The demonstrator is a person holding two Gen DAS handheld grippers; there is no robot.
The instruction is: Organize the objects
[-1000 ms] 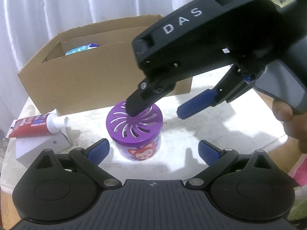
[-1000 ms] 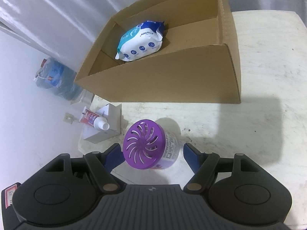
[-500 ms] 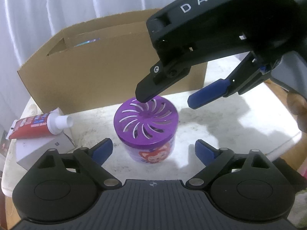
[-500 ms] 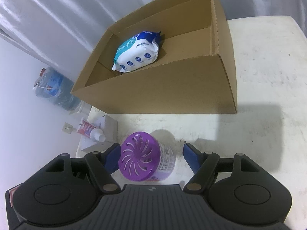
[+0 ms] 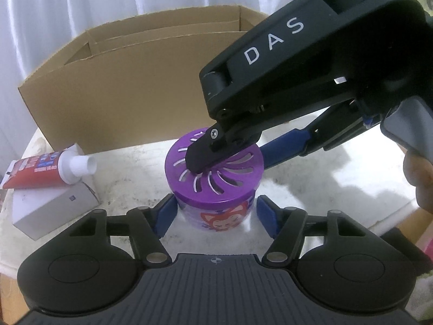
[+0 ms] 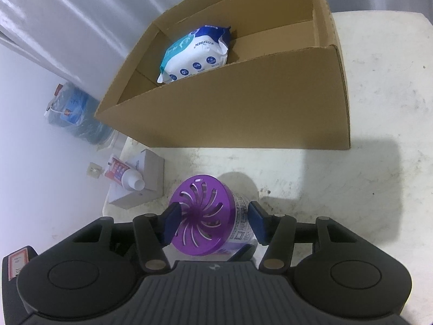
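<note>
Purple-lidded air-freshener jar (image 5: 215, 181) stood on the white table (image 6: 379, 178), near its front edge, just in front of the cardboard box (image 6: 243, 113). Both tongs were closing on it: left gripper (image 5: 215, 212) at the jar's body, right gripper (image 6: 213, 222) around the lid w/ pads touching. Done so far: wipes pack (image 6: 196, 54) lay in the box. Left: jar, toothpaste tube (image 5: 46, 170) & small white carton (image 5: 54, 205) at the table's left edge.

The jar (image 5: 216, 189) has a purple slotted lid; the box (image 6: 243, 108) is brown; the tube (image 5: 40, 170) is red and white.
</note>
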